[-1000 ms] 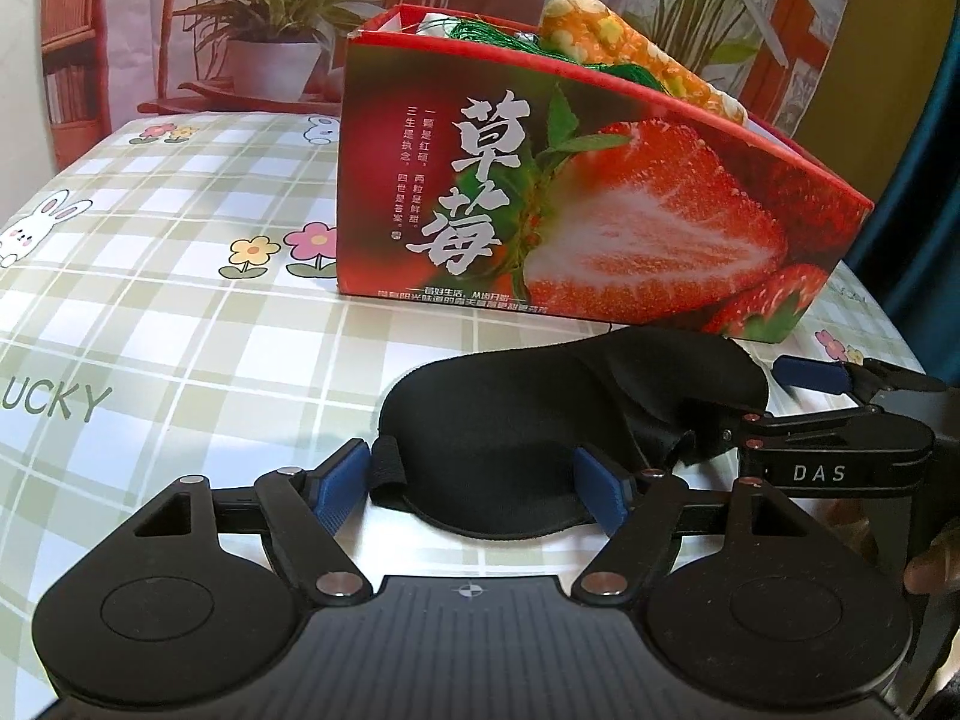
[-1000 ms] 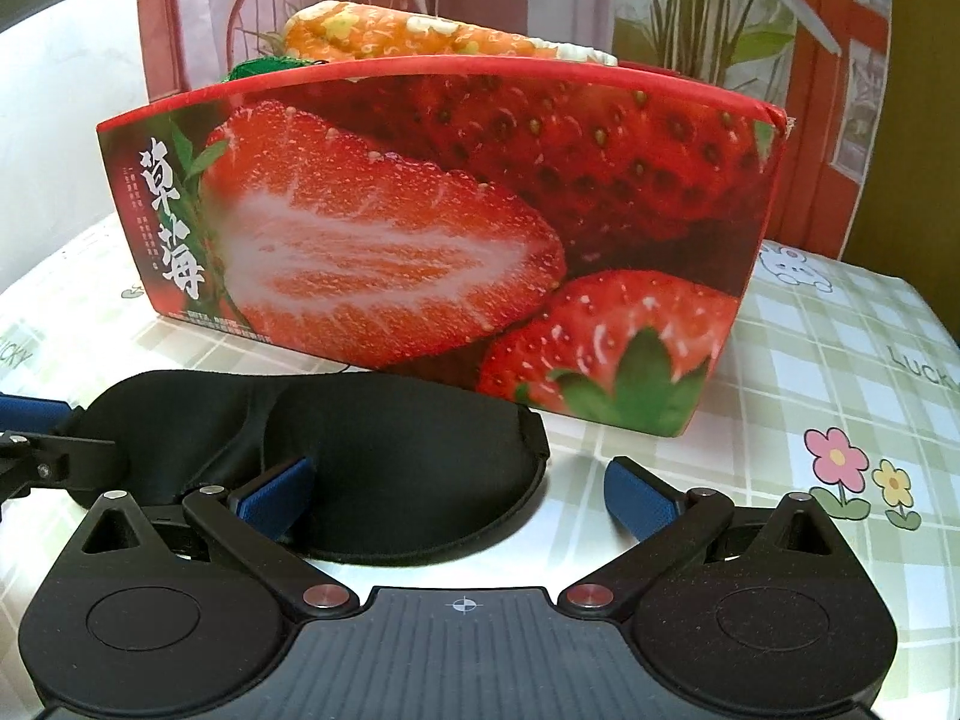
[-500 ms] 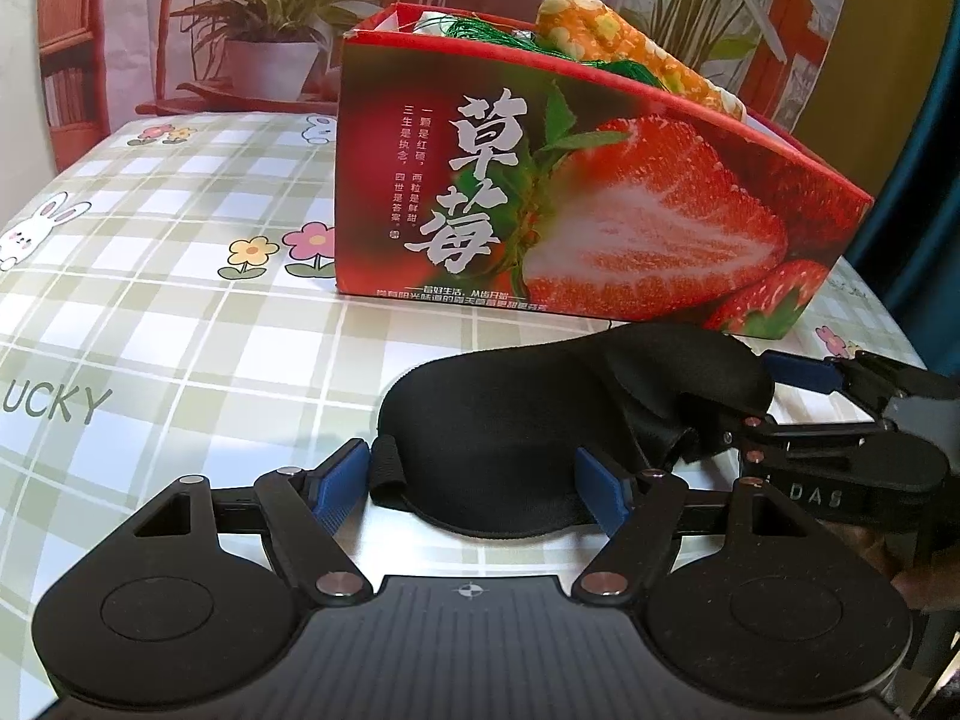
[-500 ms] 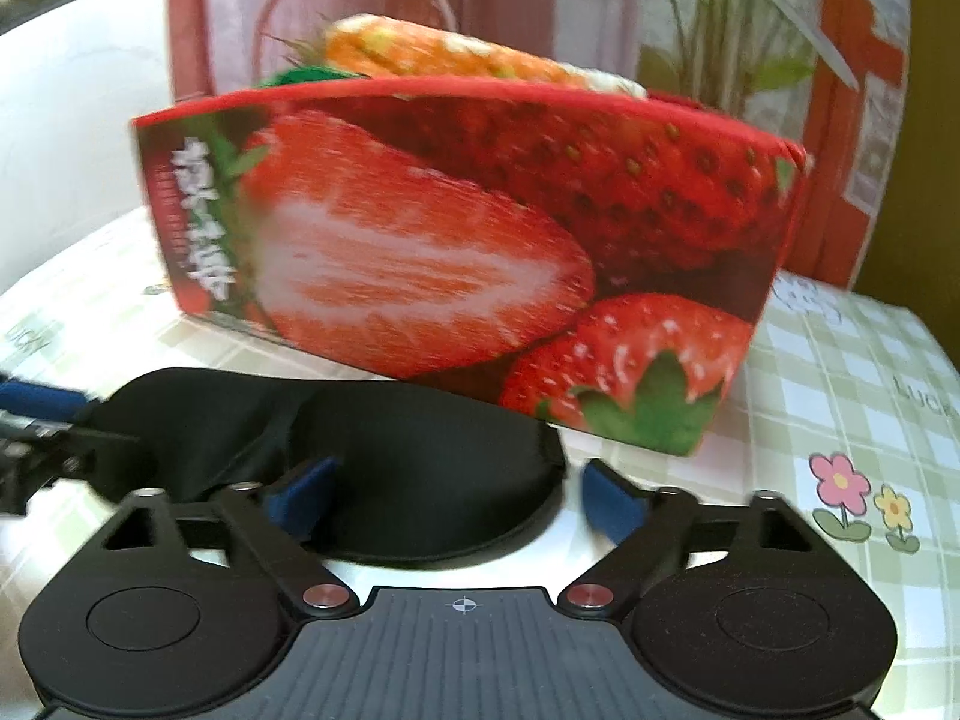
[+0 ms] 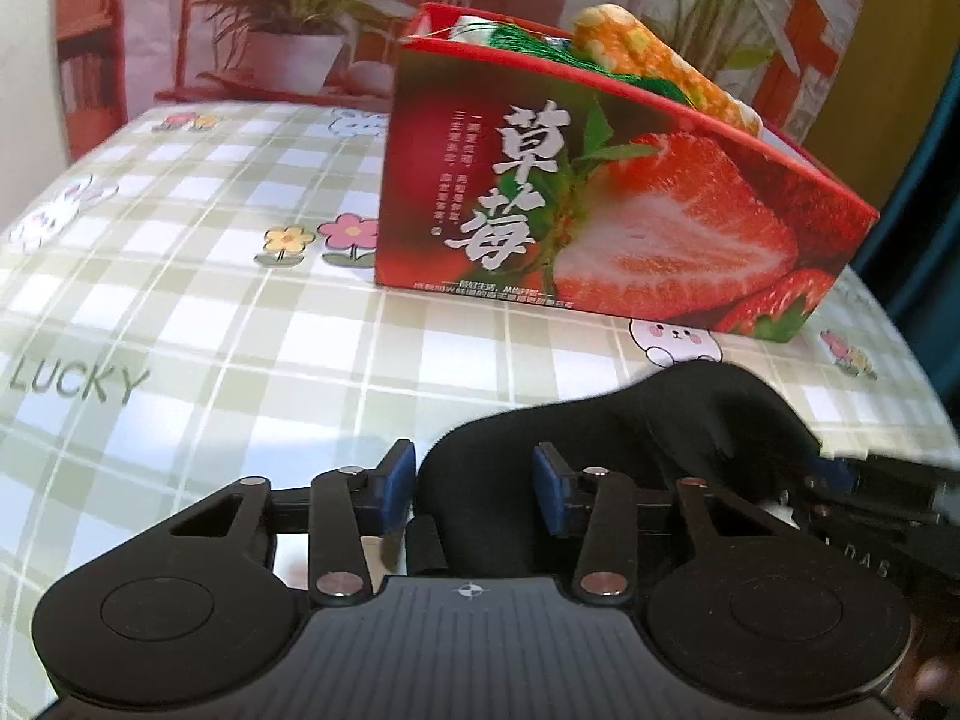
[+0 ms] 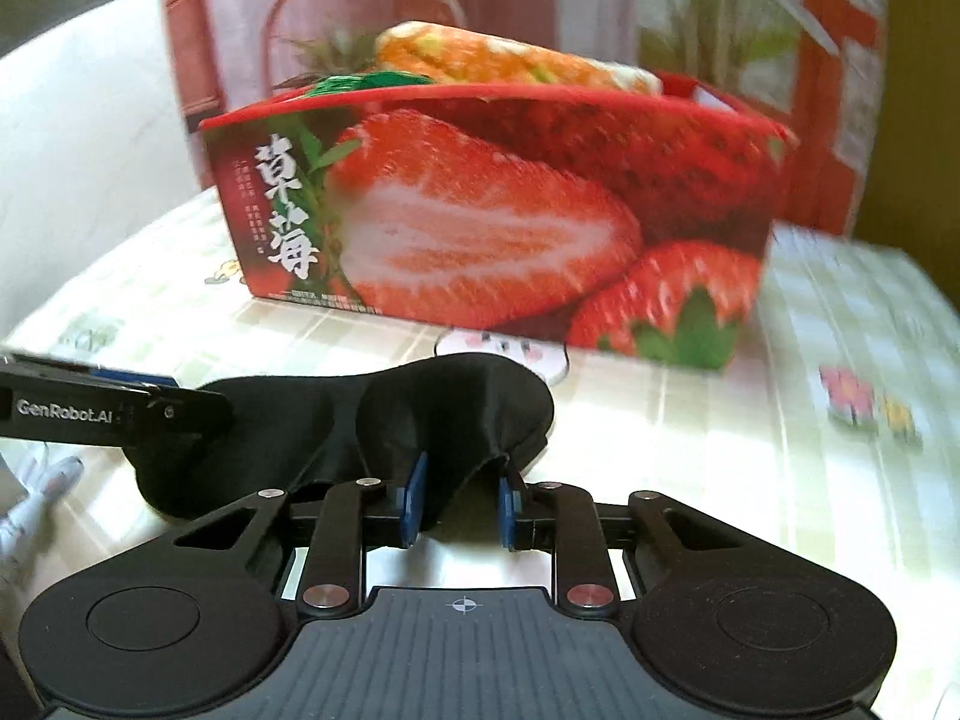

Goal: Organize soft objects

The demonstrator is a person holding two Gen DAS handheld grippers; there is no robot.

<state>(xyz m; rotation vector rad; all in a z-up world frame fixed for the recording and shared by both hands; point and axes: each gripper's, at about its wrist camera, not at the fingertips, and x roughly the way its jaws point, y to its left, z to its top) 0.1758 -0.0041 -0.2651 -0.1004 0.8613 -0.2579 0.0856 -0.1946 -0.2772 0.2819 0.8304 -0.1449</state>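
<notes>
In the left wrist view, the blue-padded fingers [image 5: 401, 489] of the left gripper [image 5: 474, 495] had just been closing and stood narrowed on one end of the black sleep mask [image 5: 630, 438], the pads pressing its sides at lower centre of the frame. The mask rose toward the right, where the right gripper [image 5: 840, 480] met its far end, blurred. Behind it, in the upper right, stood the red strawberry box [image 5: 600, 210] on the checked tablecloth [image 5: 210, 312], with an orange-and-yellow soft item [image 5: 654, 60] and green tassel threads [image 5: 528, 42] showing above its rim.

In the right wrist view, the right gripper's [image 6: 462, 498] fingers [image 6: 414, 498] had likewise just been closing and pinched a fold of the mask [image 6: 456, 408] between them at lower centre. The mask stretched leftward to the left gripper [image 6: 114, 408] at the left edge. The box [image 6: 498, 210] filled the upper middle of the frame, well behind the mask.
</notes>
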